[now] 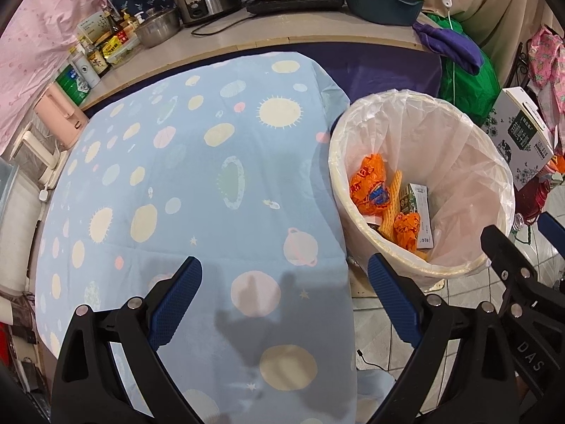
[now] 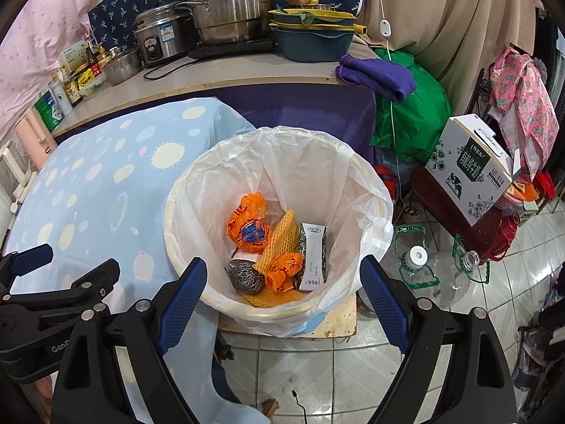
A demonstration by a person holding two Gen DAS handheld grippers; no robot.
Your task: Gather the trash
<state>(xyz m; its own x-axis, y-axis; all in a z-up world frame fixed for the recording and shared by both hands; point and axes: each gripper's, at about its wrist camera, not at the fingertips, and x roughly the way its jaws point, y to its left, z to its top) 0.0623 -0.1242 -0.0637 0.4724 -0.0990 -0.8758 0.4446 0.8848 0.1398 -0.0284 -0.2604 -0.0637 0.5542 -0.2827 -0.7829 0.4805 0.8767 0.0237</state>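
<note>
Where crinkled orange wrappers [image 2: 247, 226] lie, round plastic-lined bin [image 2: 374, 208], mesh scourer [image 2: 247, 277]

Bin [image 2: 197, 190]: one, holding two orange wrappers [image 2: 247, 226], one yellow foam net [image 2: 279, 240], one steel scourer [image 2: 247, 277], one small carton [image 2: 312, 258] and one paper cup [image 2: 243, 257]. Floor beside it: two clear plastic bottles [image 2: 416, 261]; one milk box [image 2: 469, 169] on the red stand. Back desk [image 2: 247, 77]: one rice cooker [image 2: 159, 40], one stacked steel steamer pot [image 2: 229, 10], one steel bowl [image 2: 122, 65], one purple cloth [image 2: 378, 74].
</note>
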